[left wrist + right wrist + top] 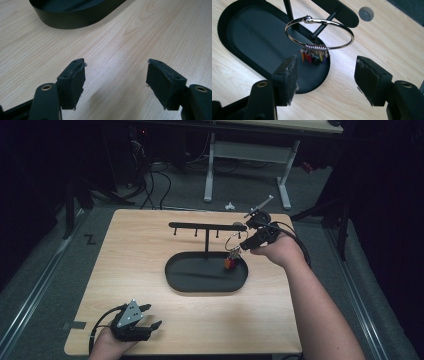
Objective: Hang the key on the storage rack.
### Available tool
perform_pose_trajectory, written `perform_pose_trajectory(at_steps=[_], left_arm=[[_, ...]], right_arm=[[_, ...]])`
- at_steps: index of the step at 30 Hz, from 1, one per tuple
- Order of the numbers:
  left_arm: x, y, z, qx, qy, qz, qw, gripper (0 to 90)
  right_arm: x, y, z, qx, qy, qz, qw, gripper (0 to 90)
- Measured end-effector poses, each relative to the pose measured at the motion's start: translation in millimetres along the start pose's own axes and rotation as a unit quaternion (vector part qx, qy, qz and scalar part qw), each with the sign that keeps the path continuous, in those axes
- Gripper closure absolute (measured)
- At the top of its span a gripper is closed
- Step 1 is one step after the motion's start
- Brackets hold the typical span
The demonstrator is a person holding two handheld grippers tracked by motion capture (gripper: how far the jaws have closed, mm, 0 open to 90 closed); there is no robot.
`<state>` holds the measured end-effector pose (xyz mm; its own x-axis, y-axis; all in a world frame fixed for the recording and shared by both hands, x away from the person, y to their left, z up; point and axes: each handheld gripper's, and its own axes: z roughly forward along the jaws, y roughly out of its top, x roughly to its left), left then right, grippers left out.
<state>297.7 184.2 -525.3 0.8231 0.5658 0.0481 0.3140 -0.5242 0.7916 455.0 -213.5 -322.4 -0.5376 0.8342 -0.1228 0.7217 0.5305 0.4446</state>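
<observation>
The metal ring [319,32] with its cluster of small coloured tags [314,56] hangs from the right-hand peg of the black hook stand [206,226], above the right end of the black oval tray [175,272] at the middle of the worktop [130,270]. The right gripper [243,245] is just to the right of the ring, jaws spread apart with nothing between the pads, the ring a little beyond them. The left gripper [152,316] sits at the near left edge of the worktop, well apart from the tray, its jaws wide open over bare wood.
</observation>
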Motion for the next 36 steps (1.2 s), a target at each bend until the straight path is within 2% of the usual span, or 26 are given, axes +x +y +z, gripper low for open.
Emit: perform_pose_trajectory(at_steps=[9, 18, 26, 27, 28, 36], left_arm=[[0.0, -0.1, -0.5, -0.008, -0.003, -0.004, 1.0, 31.2], [-0.7, -0.3, -0.4, -0.005, -0.006, -0.001, 1.0, 31.1], [-1.6, -0.7, 0.8, -0.005, -0.006, 0.001, 1.0, 31.1], [-1.3, -0.6, 0.7, -0.005, -0.007, 0.0, 1.0, 31.1], [-0.9, -0.4, 0.0, -0.008, -0.007, -0.003, 0.9999, 31.1], [-1.2, -1.2, 0.8, -0.005, -0.008, 0.0, 1.0, 31.1]], right_arm=[[5.0, -24.6, 11.5, -0.024, 0.004, 0.004, 0.9997, 34.4], [6.2, -50.8, 25.6, -0.046, 0.009, 0.024, 0.9986, 31.7], [11.3, -69.1, 40.1, -0.053, 0.006, 0.024, 0.9983, 29.1], [16.4, -75.0, 46.3, -0.054, -0.013, 0.009, 0.9984, 28.9], [17.5, -77.9, 48.9, -0.058, -0.01, 0.01, 0.9982, 29.1], [26.3, -107.3, 72.0, -0.09, 0.003, 0.042, 0.995, 26.3]])
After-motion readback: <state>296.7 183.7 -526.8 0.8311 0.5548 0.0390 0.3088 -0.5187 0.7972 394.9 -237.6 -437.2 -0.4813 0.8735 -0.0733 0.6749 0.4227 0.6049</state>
